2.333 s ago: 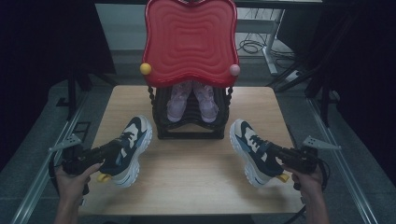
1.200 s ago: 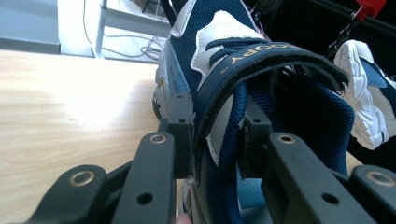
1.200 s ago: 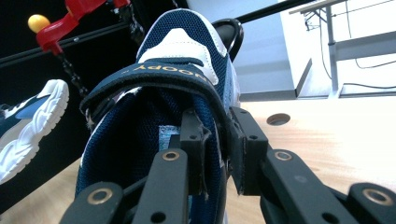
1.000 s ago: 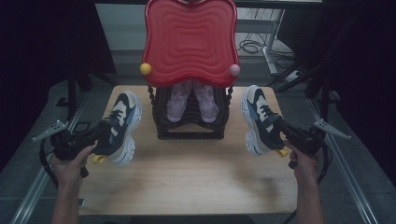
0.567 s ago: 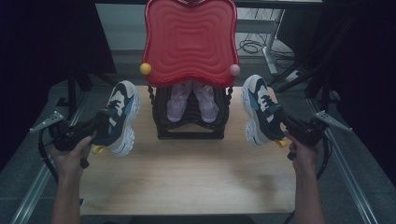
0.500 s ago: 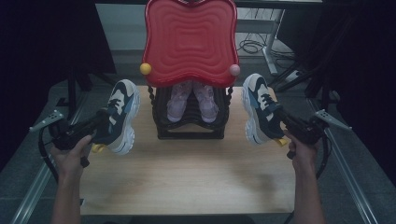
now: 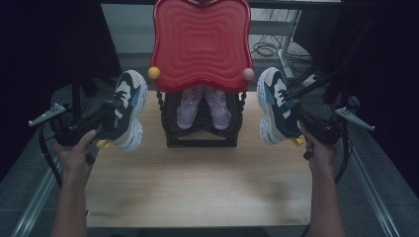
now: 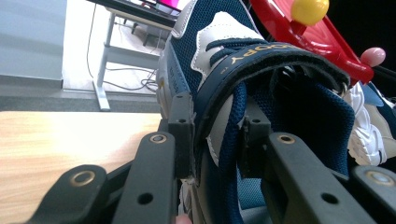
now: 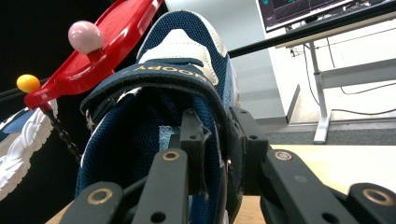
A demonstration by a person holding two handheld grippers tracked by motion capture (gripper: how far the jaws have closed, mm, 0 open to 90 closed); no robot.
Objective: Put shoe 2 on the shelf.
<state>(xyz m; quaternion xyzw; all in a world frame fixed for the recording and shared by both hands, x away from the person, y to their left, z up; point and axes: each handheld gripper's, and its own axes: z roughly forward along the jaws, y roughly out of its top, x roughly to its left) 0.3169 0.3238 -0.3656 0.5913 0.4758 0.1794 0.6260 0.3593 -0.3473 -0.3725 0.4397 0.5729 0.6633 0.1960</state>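
While the wooden surface [image 7: 197,173] carries a black rack [image 7: 200,133] under a red tray [image 7: 200,44], the left sneaker [image 7: 126,108] hangs left of the rack, its collar pinched by the left hand-held gripper [image 7: 106,116]; right of the rack, the right hand-held gripper [image 7: 299,121] pinches the right sneaker [image 7: 274,106].

The red panel [image 7: 201,44] conceals the upper part of the pink shoes [image 7: 203,104]; its top edge is cropped.
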